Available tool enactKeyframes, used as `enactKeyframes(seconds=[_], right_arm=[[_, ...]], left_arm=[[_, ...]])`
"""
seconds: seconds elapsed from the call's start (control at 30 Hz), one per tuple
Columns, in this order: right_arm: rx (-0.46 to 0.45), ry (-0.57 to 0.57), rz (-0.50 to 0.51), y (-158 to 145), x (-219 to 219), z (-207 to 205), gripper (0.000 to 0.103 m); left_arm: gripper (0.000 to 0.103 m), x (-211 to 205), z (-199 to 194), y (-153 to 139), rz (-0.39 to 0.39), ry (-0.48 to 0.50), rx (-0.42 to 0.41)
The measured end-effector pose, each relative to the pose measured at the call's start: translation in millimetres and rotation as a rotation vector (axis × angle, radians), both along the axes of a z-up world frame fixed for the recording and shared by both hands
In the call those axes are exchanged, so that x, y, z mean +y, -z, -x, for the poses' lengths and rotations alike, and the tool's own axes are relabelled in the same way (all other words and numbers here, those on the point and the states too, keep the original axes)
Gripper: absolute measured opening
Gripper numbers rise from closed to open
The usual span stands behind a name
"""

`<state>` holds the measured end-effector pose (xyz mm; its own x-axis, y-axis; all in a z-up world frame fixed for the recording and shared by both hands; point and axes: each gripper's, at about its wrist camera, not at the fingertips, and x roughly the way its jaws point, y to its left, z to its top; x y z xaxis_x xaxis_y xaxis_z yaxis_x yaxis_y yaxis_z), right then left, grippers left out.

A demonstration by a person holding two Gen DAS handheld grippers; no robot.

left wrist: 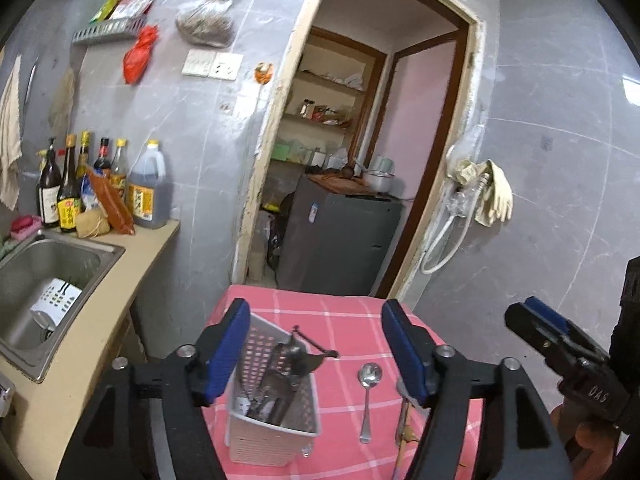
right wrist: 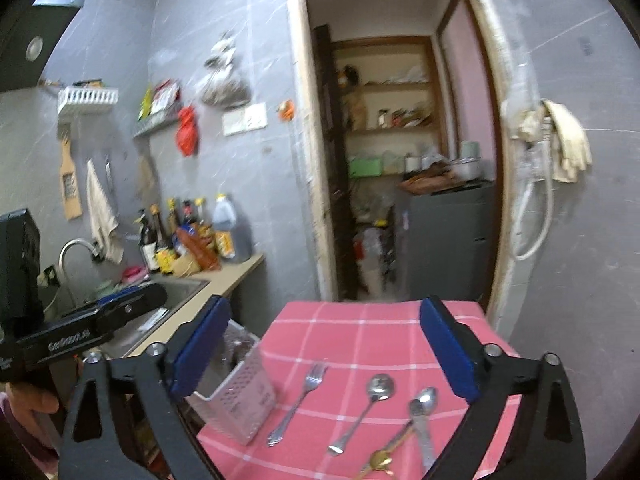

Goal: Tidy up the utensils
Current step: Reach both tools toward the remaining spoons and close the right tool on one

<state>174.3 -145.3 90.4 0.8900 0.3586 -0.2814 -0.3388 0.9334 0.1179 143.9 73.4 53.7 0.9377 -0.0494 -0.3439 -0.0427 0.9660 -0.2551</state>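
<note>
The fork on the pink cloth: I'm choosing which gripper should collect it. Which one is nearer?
Right. The fork lies between the open right gripper's fingers, toward its left finger. The left gripper is open around the white holder, further off.

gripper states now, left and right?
Left gripper: open, holding nothing, above the caddy.
Right gripper: open, holding nothing.

The left gripper (left wrist: 314,354), a black two-finger frame with blue pads, has its jaws standing wide apart, and nothing is pressed between the pads. The right gripper (right wrist: 334,354), of the same black-and-blue build, is spread wider still and is likewise empty. Both point forward and slightly downward. Part of a hand (right wrist: 30,404) grips the left gripper's handle at the near left.
</note>
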Motion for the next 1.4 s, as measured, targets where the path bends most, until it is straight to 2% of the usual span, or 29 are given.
enactKeyframes(seconds=[0.03,0.07,0.17,0.33,0.63,0.9,1.1,1.4], right_arm=[[-0.008,0.018,-0.003,0.0,-6.8,3.4,0.102],[-0.014,0.033,-0.005,0.0,-12.8,6.9,0.102],[-0.026,0.076,-0.01,2.5,-30.6,14.1,0.102],[-0.026,0.133,-0.02,9.5,-59.8,21.8,0.102],[0.031,0.2,-0.026,38.5,-111.1,16.9,0.102],[0.115,0.194,-0.032,76.9,-148.5,-6.6,0.102],[0.208,0.142,-0.066,116.0,-170.7,-41.3,0.102],[0.358,0.012,-0.121,181.7,-167.5,-104.3,0.099]], left_arm=[[0.078,-5.4,1.1,-0.3,-0.008,0.002,-0.006],[0.084,-11.3,2.3,0.0,-0.018,0.006,-0.012],[0.094,-31.6,4.9,2.8,-0.036,0.036,-0.024],[0.101,-61.3,6.1,9.3,-0.058,0.073,-0.033],[0.102,-108.1,-4.2,28.0,-0.101,0.136,0.012],[0.102,-136.7,-33.3,55.0,-0.104,0.154,0.088],[0.102,-148.2,-67.2,81.9,-0.103,0.159,0.163],[0.102,-141.7,-132.8,132.6,-0.066,0.155,0.284]])
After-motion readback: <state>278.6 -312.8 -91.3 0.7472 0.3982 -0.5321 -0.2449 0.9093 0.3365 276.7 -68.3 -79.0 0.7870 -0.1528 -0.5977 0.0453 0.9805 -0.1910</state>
